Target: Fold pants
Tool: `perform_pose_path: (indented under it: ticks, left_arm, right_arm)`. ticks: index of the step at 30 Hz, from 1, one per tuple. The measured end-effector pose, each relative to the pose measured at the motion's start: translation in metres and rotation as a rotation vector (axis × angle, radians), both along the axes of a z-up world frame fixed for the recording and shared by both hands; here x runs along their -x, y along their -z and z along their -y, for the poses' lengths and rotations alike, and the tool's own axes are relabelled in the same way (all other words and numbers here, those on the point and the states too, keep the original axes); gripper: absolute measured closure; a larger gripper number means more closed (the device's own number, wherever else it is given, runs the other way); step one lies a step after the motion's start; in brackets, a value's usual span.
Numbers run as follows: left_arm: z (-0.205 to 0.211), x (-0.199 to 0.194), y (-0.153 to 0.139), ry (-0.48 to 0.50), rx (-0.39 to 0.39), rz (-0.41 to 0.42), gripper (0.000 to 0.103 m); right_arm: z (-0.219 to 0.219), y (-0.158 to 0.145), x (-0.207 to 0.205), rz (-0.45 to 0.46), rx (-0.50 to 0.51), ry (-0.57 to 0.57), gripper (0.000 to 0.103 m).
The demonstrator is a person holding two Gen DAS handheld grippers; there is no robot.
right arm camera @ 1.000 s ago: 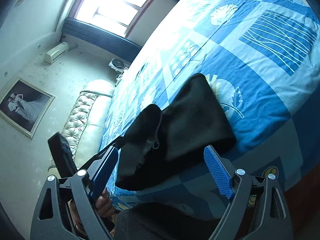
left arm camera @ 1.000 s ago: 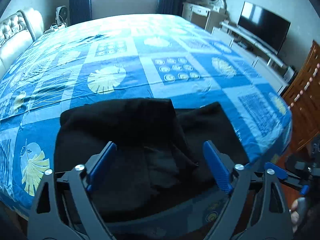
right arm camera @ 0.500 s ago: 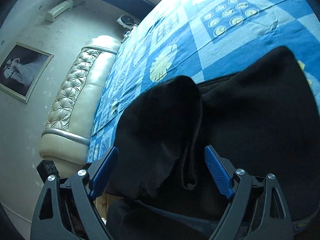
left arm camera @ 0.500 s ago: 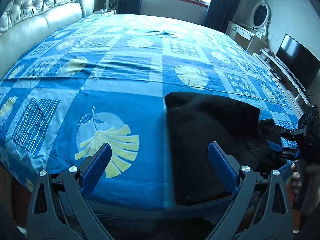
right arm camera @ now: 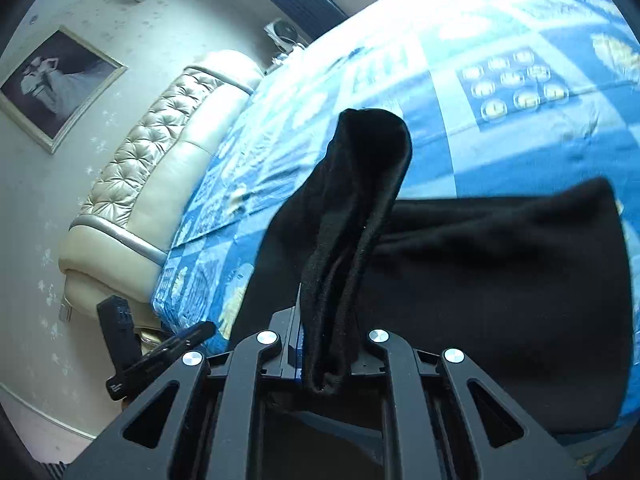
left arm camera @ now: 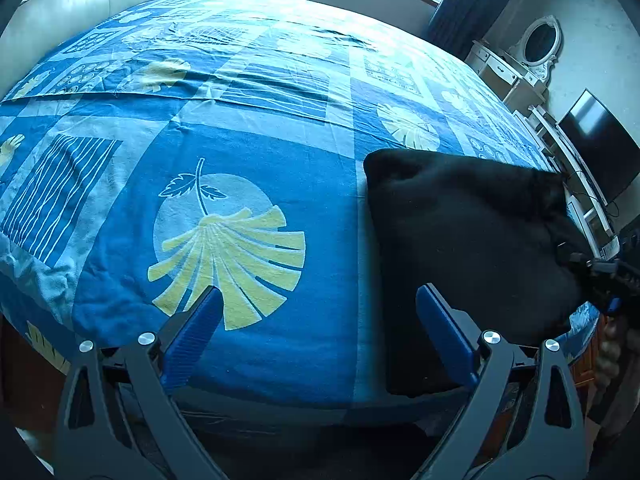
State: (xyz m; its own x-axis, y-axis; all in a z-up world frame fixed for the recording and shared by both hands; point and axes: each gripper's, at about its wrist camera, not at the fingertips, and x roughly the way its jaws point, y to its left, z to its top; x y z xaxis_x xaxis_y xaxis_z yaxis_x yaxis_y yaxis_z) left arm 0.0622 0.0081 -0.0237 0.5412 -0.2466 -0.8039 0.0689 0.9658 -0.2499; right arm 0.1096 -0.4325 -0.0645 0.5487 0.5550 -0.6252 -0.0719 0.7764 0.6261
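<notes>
Black pants (left arm camera: 460,232) lie folded in a thick pad near the front right corner of the blue patterned bed (left arm camera: 248,152). My left gripper (left arm camera: 318,292) hangs open over the sheet just left of the pants, with nothing between its fingers; the right blue finger (left arm camera: 444,332) overlaps the pants' near left edge. In the right wrist view my right gripper (right arm camera: 324,328) is closing its jaws on a raised fold of the pants (right arm camera: 360,184), which stands up from the flat part (right arm camera: 500,280). The right gripper (left arm camera: 600,272) also shows at the pants' right edge.
A padded cream headboard (right arm camera: 160,168) runs along the bed's far side. A TV (left arm camera: 600,152) on a low white unit and a dresser with an oval mirror (left arm camera: 536,48) stand right of the bed. The bed's front edge is just below both grippers.
My left gripper swung left off the pants and now hovers over bare sheet. My right gripper moved onto the pants and closed on a fold, lifting it upright.
</notes>
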Motion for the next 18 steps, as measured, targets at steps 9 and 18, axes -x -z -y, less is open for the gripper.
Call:
perform_pose_path:
  ticks: [9, 18]
  left_arm:
    - [0.036, -0.004, 0.003, 0.063, 0.036, -0.014, 0.006]
    - [0.068, -0.005, 0.023, 0.106, -0.005, -0.049, 0.006]
  right_arm:
    - [0.090, 0.007, 0.038, -0.036, 0.120, 0.162, 0.091]
    - [0.123, 0.088, 0.044, -0.129, -0.053, 0.248, 0.091]
